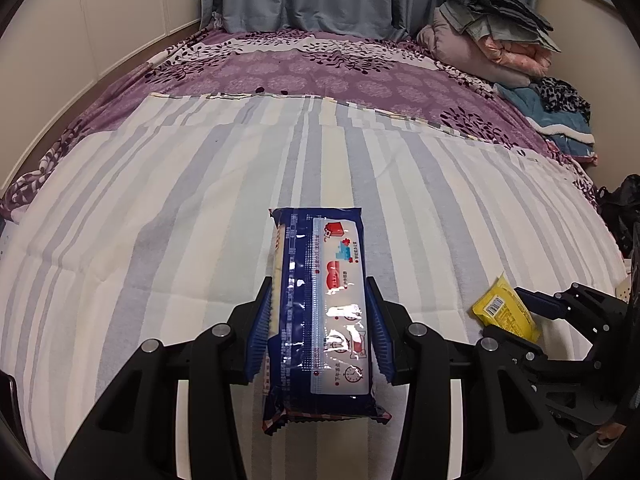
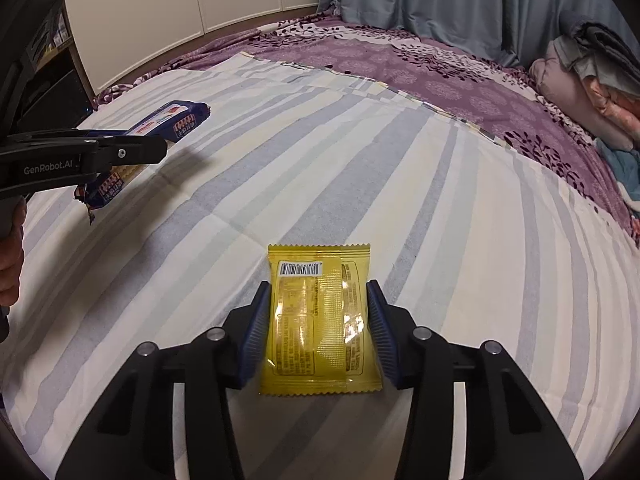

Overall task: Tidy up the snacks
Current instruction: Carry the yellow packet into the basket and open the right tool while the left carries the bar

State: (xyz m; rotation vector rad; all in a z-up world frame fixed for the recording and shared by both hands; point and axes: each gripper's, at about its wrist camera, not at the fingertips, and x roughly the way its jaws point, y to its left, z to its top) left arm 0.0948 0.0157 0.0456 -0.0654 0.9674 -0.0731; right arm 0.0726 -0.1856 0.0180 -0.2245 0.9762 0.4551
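Two tongs, each clamped on a snack above the striped sheet.

The left tongs pinch the long blue pack by its sides between both pads. To their right, the right tongs seem closed on the yellow packet, pads at its edges, though firm contact is hard to judge.

Black hand-held gripper, blue ribbed pads, silver screws.
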